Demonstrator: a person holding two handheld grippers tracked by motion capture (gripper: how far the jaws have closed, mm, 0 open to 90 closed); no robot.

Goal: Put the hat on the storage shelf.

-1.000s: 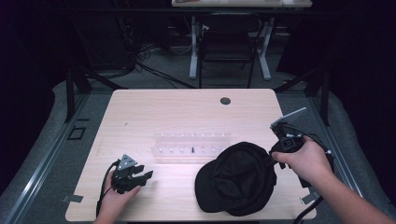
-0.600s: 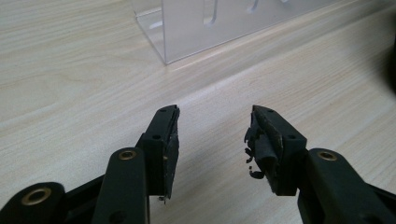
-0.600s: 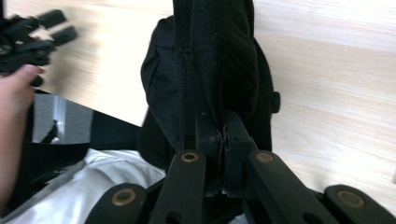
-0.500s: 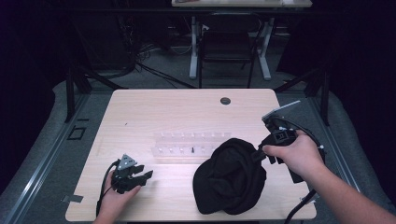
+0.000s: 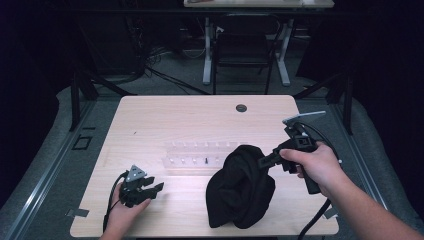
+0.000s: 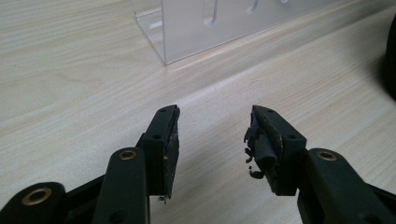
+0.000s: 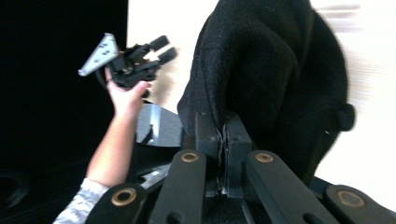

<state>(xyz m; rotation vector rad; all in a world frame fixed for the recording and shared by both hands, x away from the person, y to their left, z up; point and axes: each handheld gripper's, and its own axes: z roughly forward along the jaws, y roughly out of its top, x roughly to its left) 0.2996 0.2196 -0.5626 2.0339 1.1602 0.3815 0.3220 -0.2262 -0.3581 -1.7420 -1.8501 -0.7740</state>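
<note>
The right gripper is clamped on the black cap, lifting its edge beside the clear rack. The left gripper rests with jaws apart and empty, with bare table beyond the rack.

Honestly can't make out any writing, labels, brand names or numbers anywhere here, nothing readable on any surface at all.

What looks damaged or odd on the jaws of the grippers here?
On the left gripper, the pad of the jaw at the right of its own view looks torn, with black shreds hanging off. The right gripper is pinching the black cap normally.
</note>
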